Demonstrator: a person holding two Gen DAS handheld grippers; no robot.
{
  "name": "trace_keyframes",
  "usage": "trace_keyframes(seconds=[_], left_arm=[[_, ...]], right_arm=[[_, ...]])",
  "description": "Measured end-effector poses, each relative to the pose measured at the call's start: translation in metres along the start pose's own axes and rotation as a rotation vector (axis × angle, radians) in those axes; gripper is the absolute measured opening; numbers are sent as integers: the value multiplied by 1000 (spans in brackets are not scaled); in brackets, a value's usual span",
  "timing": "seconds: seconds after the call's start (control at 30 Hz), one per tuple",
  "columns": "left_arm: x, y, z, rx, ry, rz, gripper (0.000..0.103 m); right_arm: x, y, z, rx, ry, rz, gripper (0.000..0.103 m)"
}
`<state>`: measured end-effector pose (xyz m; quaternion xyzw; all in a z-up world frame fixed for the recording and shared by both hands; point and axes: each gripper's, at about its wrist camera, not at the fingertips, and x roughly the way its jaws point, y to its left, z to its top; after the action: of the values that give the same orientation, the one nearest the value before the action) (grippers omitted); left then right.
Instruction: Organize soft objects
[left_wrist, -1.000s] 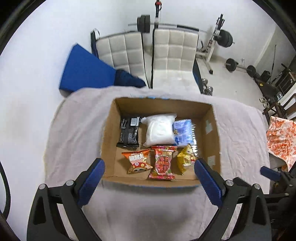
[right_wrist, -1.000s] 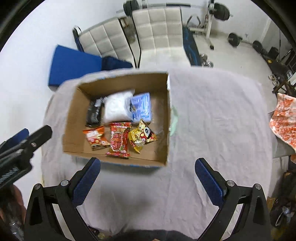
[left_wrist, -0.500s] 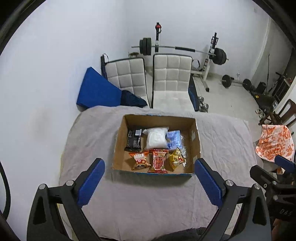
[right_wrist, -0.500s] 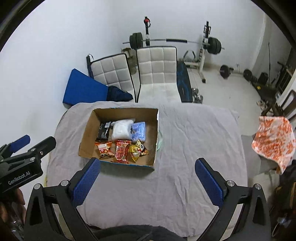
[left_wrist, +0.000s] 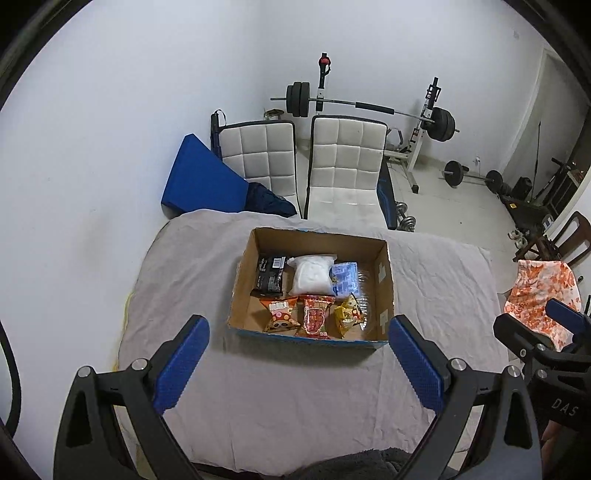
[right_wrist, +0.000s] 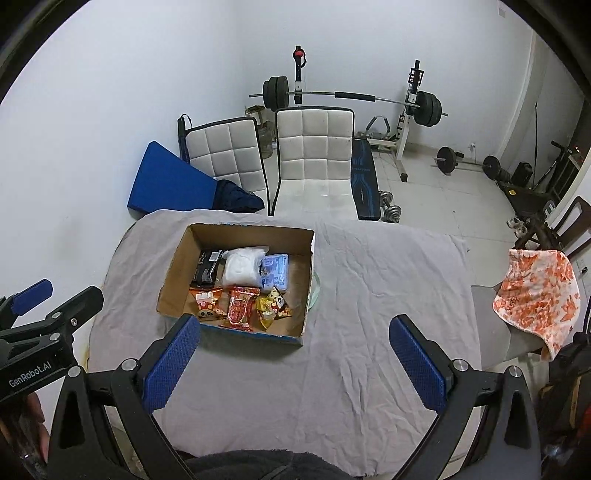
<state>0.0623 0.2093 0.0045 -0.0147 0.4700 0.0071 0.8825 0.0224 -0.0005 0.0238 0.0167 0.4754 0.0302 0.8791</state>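
— Cardboard box (left_wrist: 382, 275) on the grey-clothed worktop (left_wrist: 436, 280): six snack packets in two rows inside.
— Nearer claw?
— Left claw (left_wrist: 297, 356), box straight ahead; right claw (right_wrist: 295, 354) sits rightward. Both wide open, empty.

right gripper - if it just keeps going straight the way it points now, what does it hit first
Most likely the bare grey cloth on the table, to the right of the cardboard box. The right gripper is open, held above the table, and nothing shows between its fingers and the cloth. Depth is hard to judge through the fisheye.
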Motion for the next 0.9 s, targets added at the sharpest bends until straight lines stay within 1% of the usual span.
trace_keyframes(seconds=[0.43, 0.9], left_arm=[[-5, 2, 0, -8, 0, -3, 99], [-6, -1, 3, -2, 1, -11, 99]], right_arm=[[2, -1, 0, -1, -6, -17, 103], [1, -3, -1, 2, 0, -13, 103]])
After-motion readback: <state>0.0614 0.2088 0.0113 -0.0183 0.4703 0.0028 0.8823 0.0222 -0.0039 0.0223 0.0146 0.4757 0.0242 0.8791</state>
